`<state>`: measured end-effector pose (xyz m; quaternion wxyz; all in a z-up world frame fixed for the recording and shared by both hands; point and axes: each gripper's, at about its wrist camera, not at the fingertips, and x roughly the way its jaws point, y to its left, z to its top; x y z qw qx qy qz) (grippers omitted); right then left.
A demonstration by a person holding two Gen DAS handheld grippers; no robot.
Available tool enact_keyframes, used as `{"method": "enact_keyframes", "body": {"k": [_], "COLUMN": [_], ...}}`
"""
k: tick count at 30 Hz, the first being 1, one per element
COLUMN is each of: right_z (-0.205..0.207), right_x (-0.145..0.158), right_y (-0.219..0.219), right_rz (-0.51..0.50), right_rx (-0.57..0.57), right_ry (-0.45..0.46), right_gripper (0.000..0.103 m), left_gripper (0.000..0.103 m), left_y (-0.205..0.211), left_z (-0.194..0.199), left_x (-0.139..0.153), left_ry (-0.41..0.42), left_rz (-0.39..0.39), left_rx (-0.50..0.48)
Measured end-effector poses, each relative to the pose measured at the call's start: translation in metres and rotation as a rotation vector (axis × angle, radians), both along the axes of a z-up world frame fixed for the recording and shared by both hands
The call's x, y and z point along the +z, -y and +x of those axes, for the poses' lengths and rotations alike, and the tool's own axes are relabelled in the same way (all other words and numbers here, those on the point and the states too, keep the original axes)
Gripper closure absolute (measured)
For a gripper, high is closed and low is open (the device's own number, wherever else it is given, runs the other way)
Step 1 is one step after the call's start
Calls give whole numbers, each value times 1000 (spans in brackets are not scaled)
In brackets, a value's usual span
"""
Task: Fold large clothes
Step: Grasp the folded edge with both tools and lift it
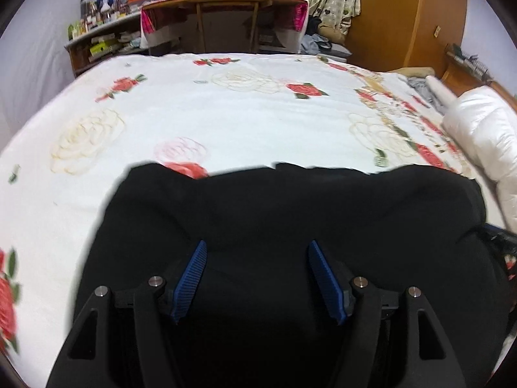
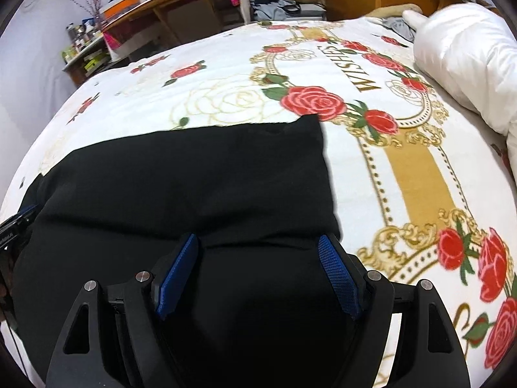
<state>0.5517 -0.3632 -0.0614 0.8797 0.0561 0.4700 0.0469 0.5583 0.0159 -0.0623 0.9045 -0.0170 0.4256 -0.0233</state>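
Observation:
A large black garment (image 1: pixel 290 213) lies on the flowered bed blanket (image 1: pixel 226 113), its far edge straight and its body puffed up in soft folds. My left gripper (image 1: pixel 257 242) hangs over the near part of it, blue pads (image 1: pixel 190 278) wide apart, black cloth below and between them, open. My right gripper (image 2: pixel 258 237) stands the same way over the garment (image 2: pixel 194 177) close to its right edge, also open. Whether the fingertips touch the cloth I cannot tell. A bit of the left gripper's body (image 2: pixel 14 223) shows at the left edge of the right wrist view.
A white duvet (image 2: pixel 468 55) is bunched at the right side of the bed. Beyond the blanket's (image 2: pixel 416 168) far edge stand a wooden desk (image 1: pixel 223 16), a shelf of bottles (image 1: pixel 97 22) and a wooden wardrobe (image 1: pixel 407 16). Bare blanket lies left of and behind the garment.

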Motion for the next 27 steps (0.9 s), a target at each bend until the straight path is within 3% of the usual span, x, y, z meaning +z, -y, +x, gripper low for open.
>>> {"method": "enact_keyframes", "body": {"k": [3, 10, 18, 24, 27], "right_z": [-15, -83, -121, -124, -117], "right_x": [13, 29, -4, -19, -31], "right_y": [26, 76, 79, 86, 89], "right_rz": [57, 263, 351, 453, 497], "right_rx": [-51, -52, -49, -33, -39], "right_ry": [19, 87, 23, 8, -23], "right_gripper": [26, 26, 25, 23, 10], "left_gripper": [35, 34, 30, 15, 13], "left_y": [-24, -91, -117, -137, -139], "left_z": [-9, -72, -127, -131, -122], "left_x": [13, 32, -2, -26, -37], "left_ry": [22, 77, 32, 14, -9], "left_rz": [28, -103, -182, -344, -379], "left_rx": [32, 97, 160, 216, 215]}}
